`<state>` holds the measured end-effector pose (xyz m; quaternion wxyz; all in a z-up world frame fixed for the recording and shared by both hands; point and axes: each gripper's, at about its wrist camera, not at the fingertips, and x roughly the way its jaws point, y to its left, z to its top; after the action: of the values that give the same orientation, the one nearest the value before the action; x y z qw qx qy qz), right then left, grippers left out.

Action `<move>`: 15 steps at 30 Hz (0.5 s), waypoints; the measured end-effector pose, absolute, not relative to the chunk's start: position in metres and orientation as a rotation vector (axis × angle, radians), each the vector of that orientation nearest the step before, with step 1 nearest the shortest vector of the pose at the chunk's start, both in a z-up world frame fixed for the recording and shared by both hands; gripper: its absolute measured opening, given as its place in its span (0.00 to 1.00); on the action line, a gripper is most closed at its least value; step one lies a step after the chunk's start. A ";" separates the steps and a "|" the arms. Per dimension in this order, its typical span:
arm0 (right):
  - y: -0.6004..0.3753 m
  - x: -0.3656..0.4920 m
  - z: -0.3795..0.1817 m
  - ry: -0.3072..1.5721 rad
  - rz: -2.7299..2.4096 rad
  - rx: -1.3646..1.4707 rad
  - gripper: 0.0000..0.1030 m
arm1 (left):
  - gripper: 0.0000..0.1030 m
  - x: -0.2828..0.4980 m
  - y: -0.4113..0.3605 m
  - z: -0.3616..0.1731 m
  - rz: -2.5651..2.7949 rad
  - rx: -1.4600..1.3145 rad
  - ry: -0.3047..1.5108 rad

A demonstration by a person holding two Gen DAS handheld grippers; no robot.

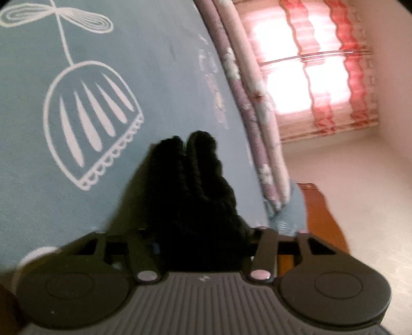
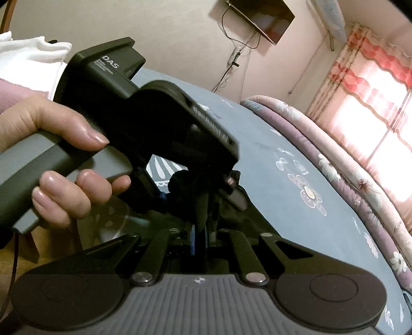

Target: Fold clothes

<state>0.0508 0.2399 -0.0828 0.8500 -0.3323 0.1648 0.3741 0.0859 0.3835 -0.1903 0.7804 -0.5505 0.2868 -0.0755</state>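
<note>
A black knitted garment (image 1: 195, 180) bunches up in front of my left gripper (image 1: 200, 226), which is shut on it above the blue bedsheet (image 1: 154, 64). The cloth hides the fingertips. In the right wrist view my right gripper (image 2: 202, 216) is shut on the same black cloth (image 2: 185, 185). The left gripper's body (image 2: 144, 110), held by a hand (image 2: 64, 154), sits close in front of it, its tips right next to mine.
The blue sheet with white flower prints (image 2: 296, 180) covers the bed. A folded floral quilt (image 2: 347, 167) lies along its far side. Pink curtains (image 1: 322, 64) cover a bright window. A wall-mounted TV (image 2: 267, 18) hangs above. A wooden piece (image 1: 319, 214) stands beside the bed.
</note>
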 end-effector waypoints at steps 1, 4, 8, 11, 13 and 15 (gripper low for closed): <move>0.239 0.049 -0.083 0.346 0.788 -0.694 0.08 | 0.34 0.085 0.383 -0.190 -0.146 -1.181 0.628; 0.237 0.044 -0.084 0.349 0.795 -0.697 0.10 | 0.26 0.084 0.381 -0.187 -0.110 -1.148 0.645; 0.221 0.043 -0.076 0.325 0.795 -0.707 0.40 | 0.24 0.082 0.379 -0.181 -0.070 -1.103 0.669; 0.193 0.041 -0.064 0.289 0.746 -0.712 0.53 | 0.23 0.085 0.374 -0.170 -0.053 -1.057 0.688; 0.171 0.047 -0.057 0.302 0.699 -0.699 0.56 | 0.23 0.088 0.370 -0.160 -0.042 -1.015 0.703; 0.147 0.060 -0.052 0.335 0.632 -0.670 0.62 | 0.23 0.089 0.364 -0.148 -0.033 -0.964 0.712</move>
<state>0.0601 0.1468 -0.0521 0.8824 -0.3216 0.1608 0.3033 0.0892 0.3637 -0.1480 0.8255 -0.4538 0.3352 -0.0153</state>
